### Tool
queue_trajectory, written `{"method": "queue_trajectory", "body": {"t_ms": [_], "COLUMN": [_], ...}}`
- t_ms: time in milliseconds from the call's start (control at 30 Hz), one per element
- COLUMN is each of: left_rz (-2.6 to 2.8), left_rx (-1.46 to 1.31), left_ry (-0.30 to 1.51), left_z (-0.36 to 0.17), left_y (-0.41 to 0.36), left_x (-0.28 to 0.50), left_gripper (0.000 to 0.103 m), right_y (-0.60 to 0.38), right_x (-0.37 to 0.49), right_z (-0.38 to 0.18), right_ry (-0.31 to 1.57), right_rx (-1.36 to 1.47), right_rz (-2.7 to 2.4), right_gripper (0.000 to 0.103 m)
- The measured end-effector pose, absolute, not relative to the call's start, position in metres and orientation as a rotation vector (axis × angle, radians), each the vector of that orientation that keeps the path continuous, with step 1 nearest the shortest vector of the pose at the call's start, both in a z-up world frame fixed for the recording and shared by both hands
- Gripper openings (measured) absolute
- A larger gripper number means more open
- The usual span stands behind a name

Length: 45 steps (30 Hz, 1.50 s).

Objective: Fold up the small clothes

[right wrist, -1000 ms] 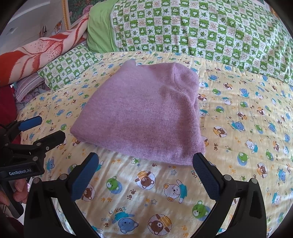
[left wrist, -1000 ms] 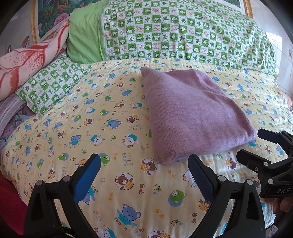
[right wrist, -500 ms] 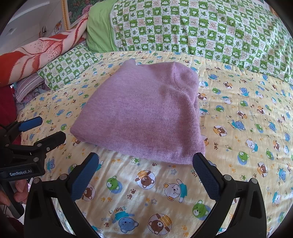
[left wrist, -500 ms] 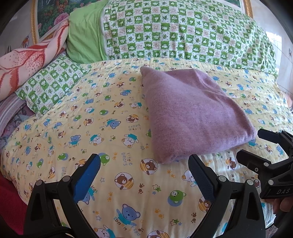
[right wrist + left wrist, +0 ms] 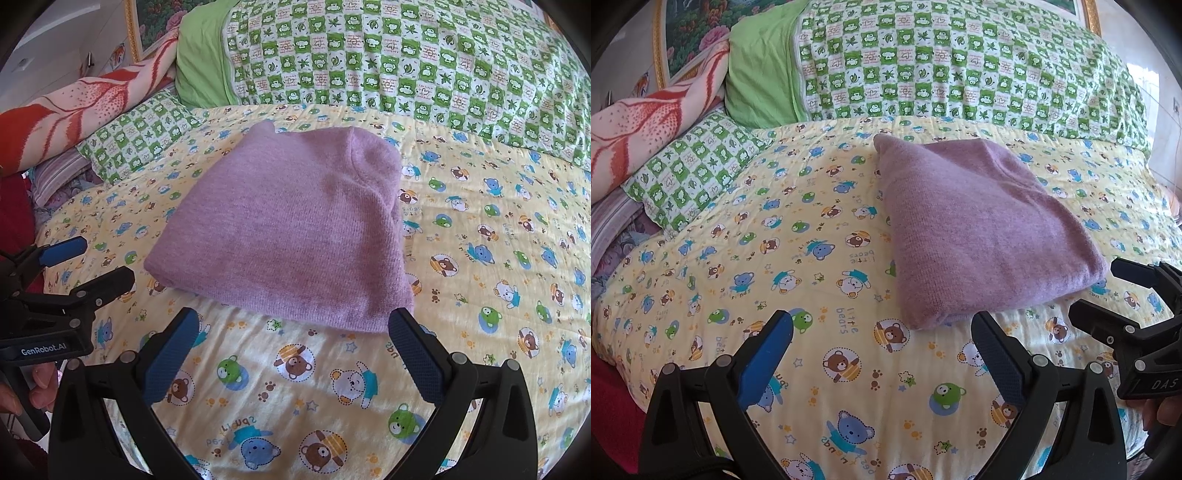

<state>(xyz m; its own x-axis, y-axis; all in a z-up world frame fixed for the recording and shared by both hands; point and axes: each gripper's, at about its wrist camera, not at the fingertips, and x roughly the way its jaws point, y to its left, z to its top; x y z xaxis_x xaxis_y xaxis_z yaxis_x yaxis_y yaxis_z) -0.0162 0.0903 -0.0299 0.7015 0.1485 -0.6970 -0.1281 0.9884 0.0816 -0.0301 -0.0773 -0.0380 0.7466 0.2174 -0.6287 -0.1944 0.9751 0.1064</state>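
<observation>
A purple knit garment (image 5: 975,225) lies folded into a compact rectangle on the yellow bear-print bedsheet (image 5: 812,258); it also shows in the right wrist view (image 5: 291,232). My left gripper (image 5: 882,332) is open and empty, hovering just short of the garment's near-left corner. My right gripper (image 5: 293,325) is open and empty, hovering just short of the garment's near edge. Each gripper shows at the edge of the other's view: the right one (image 5: 1108,291) and the left one (image 5: 88,262), both with jaws apart.
A green checked quilt (image 5: 960,66) lies folded along the head of the bed. A green checked pillow (image 5: 694,170) and a red-and-pink blanket (image 5: 646,122) sit at the left. A framed picture (image 5: 690,29) hangs behind.
</observation>
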Motion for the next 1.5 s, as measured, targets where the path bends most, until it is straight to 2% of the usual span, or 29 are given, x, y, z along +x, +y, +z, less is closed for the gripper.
{"method": "queue_trajectory", "body": {"t_ms": [1500], "left_rz": [0.134], "left_rx": [0.031], "left_ry": [0.779], "left_z": [-0.0288], "left_y": [0.0951], "left_x": [-0.0095], "left_gripper": [0.098], "right_y": [-0.0776], "right_x": [-0.0303], "right_z": [-0.0322], "right_ry": [0.692], "right_rx": [0.061], "right_rz": [0.226], "right_gripper": [0.102]}}
